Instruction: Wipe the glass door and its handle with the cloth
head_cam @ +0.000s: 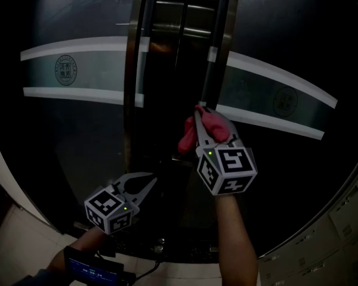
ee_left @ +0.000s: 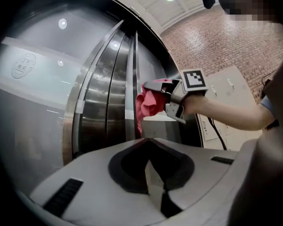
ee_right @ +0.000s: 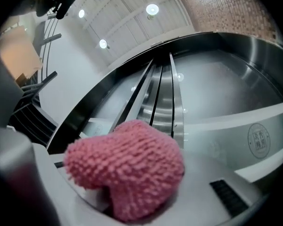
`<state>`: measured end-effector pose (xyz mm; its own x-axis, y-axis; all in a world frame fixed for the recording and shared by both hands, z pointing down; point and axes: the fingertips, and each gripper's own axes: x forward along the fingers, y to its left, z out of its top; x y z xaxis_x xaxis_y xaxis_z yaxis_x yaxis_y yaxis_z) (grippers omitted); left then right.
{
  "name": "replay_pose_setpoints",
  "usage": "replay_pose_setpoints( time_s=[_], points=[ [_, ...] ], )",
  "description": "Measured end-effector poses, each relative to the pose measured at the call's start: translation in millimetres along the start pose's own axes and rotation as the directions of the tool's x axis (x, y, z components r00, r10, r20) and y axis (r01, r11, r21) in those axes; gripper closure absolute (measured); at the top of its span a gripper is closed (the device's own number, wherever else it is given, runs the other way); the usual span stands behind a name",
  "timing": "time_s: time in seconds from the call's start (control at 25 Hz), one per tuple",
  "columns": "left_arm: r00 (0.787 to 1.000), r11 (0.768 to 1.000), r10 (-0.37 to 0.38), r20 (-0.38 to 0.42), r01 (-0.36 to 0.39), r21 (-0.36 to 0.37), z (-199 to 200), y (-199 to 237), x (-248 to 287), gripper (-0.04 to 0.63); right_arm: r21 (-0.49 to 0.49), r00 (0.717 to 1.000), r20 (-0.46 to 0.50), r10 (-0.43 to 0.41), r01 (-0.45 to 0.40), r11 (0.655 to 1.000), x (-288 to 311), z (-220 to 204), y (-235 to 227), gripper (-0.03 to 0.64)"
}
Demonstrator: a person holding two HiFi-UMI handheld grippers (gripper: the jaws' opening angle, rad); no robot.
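Pinching the pink cloth (head_cam: pixel 213 127) between its jaws, the right gripper (head_cam: pixel 198 113) holds it up at the lower part of a dark upright bar (head_cam: pixel 218 28) at the door's middle seam. From its place and shape, this bar is probably the handle. The cloth is bunched into a thick wad that bulges out past the jaw tips, so fabric rather than hard jaw meets the surface. The left gripper view shows the wad right at the bar's edge, though actual contact cannot be confirmed.

The left gripper (head_cam: pixel 147 183) hangs lower and to the left, well apart from the cloth. Its jaws are pressed together on nothing, and it appears to be parked out of the wiping path because one tool can manage the cloth alone.

The glass door (head_cam: pixel 286 52) curves away on both sides and carries a pale frosted band (head_cam: pixel 77 70) with a round emblem. The cloth sits just below the band's level.

Judged from this placement, the handle is the part being wiped, and a stroke along the bar looks like the natural motion — the broad glass panels are not being touched.
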<state>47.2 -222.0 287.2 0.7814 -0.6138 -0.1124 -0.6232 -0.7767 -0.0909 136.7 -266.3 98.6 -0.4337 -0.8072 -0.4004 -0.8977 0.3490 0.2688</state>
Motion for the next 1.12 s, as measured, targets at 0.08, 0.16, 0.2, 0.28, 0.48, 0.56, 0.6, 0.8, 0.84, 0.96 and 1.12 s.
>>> replay_pose_setpoints(
  time_s=[0.08,0.16,0.2,0.28,0.48,0.56,0.6,0.8,0.84,0.96,1.12],
  points=[
    [0.999,0.999,0.034,0.007,-0.034,0.009,2,5,8,0.58,0.0,1.0,0.024,0.001,-0.001,1.0,18,21,-26,0.565],
    [0.998,0.998,0.061,0.011,-0.062,0.017,5,9,18,0.58,0.007,0.999,0.042,0.002,-0.003,1.0,35,42,-51,0.565],
    [0.998,0.997,0.07,0.011,-0.07,0.02,5,10,24,0.578,-0.002,0.999,0.046,0.0,0.0,1.0,42,52,-62,0.565],
    [0.996,0.996,0.085,0.016,-0.085,0.022,4,11,33,0.58,-0.04,0.999,0.054,-0.006,0.008,0.999,53,66,-77,0.565],
    [0.993,0.992,0.119,0.012,-0.119,0.028,0,15,47,0.578,-0.08,0.998,0.065,0.017,-0.012,0.997,57,55,-81,0.564],
    [0.993,0.993,0.114,0.008,-0.114,0.038,-1,11,53,0.58,-0.096,0.997,0.068,0.023,-0.016,0.995,47,39,-75,0.565],
    [0.994,0.993,0.11,0.005,-0.11,0.043,-1,8,55,0.579,-0.105,0.997,0.066,0.025,-0.018,0.994,41,28,-70,0.564],
    [0.995,0.994,0.099,0.008,-0.1,0.046,-5,3,55,0.58,-0.066,1.0,0.012,0.021,-0.02,0.998,9,-43,-45,0.565],
    [0.995,0.994,0.1,0.006,-0.1,0.038,-6,1,55,0.58,-0.043,1.0,-0.006,0.015,-0.015,0.999,2,-59,-42,0.565],
    [0.994,0.994,0.107,0.001,-0.107,0.023,-13,1,52,0.58,0.012,0.997,-0.072,0.002,-0.001,1.0,-18,-106,-32,0.565],
    [0.996,0.996,0.087,-0.011,-0.087,0.016,-19,-6,53,0.58,0.063,0.985,-0.172,-0.001,0.012,0.998,-31,-162,-22,0.565]
  ],
)
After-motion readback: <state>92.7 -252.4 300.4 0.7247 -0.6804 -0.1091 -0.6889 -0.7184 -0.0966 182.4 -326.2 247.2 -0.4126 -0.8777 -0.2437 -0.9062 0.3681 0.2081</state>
